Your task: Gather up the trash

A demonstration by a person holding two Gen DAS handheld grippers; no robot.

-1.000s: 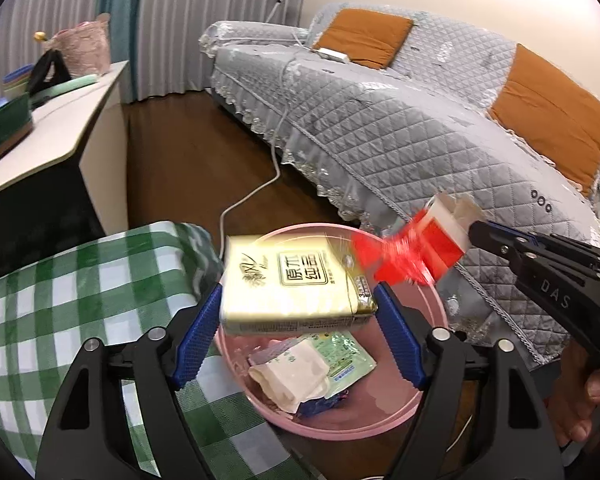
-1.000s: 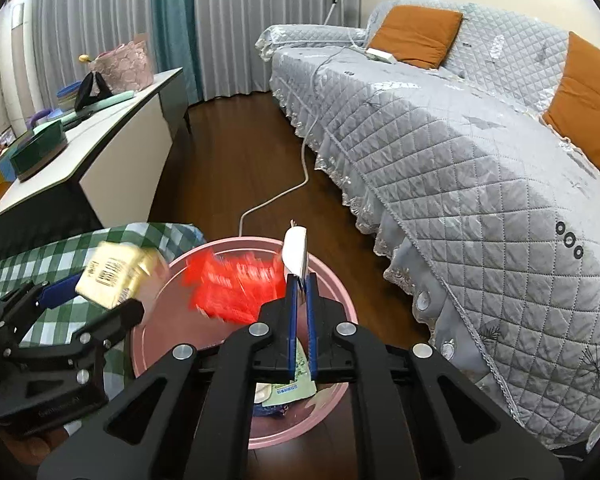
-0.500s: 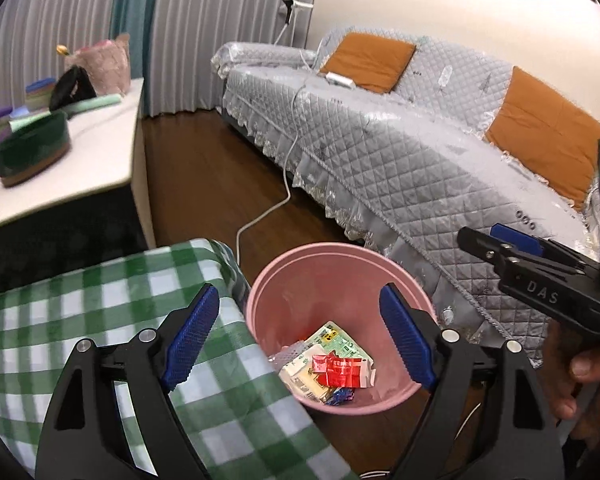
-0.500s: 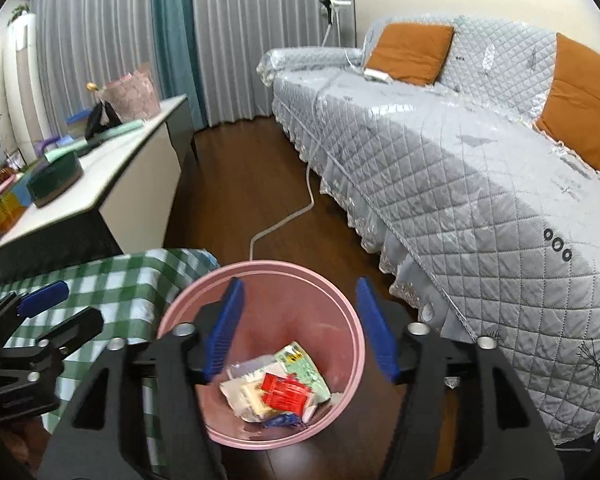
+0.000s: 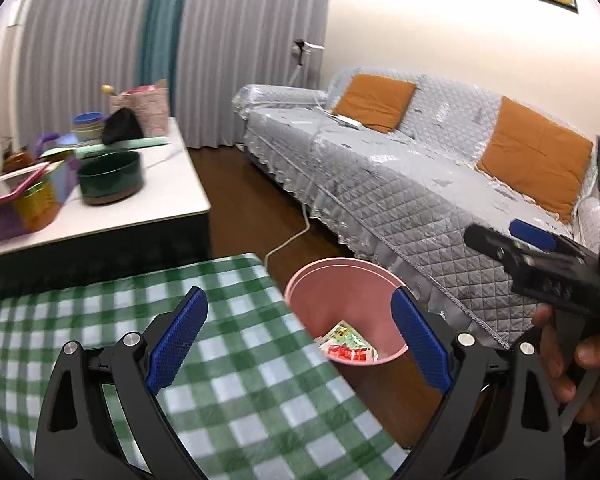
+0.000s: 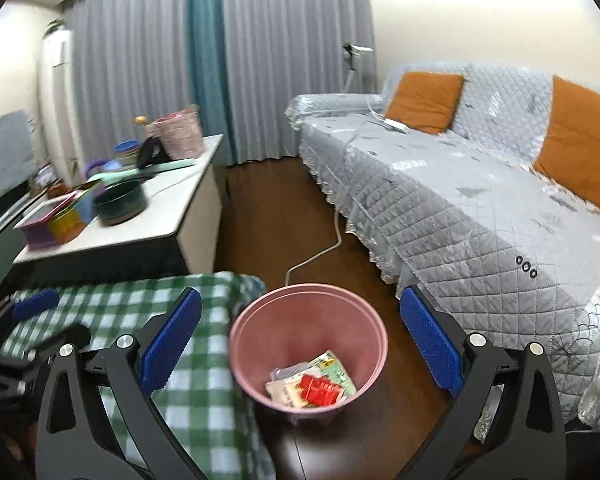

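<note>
The round pink plastic bin (image 6: 306, 344) is standing on the dark wood floor (image 6: 276, 216), tucked against the edge of the green-and-white checked cloth-covered bench (image 5: 236, 360), with the grey quilted sofa (image 6: 460, 208) just beyond on the other side. Open floor is running away between the sofa and the white-topped side bench (image 5: 140, 196), a white cable (image 6: 320, 252) trailing across it.

The left gripper (image 5: 298, 340) is hanging over the checked bench's corner, tilting down, its blue-padded fingers (image 5: 178, 342) still spreading with nothing between them. The right gripper (image 6: 300, 344) is hovering above the bin, fingers (image 6: 430, 346) also widening, empty; a hand (image 5: 572, 364) is wrapping its handle.

A second ago the left was pinching a yellow tissue pack and the right a red wrapper; now that trash, red wrapper (image 6: 320, 388) on top, is lying at the bin's bottom, and both grippers have pulled up and back.
</note>
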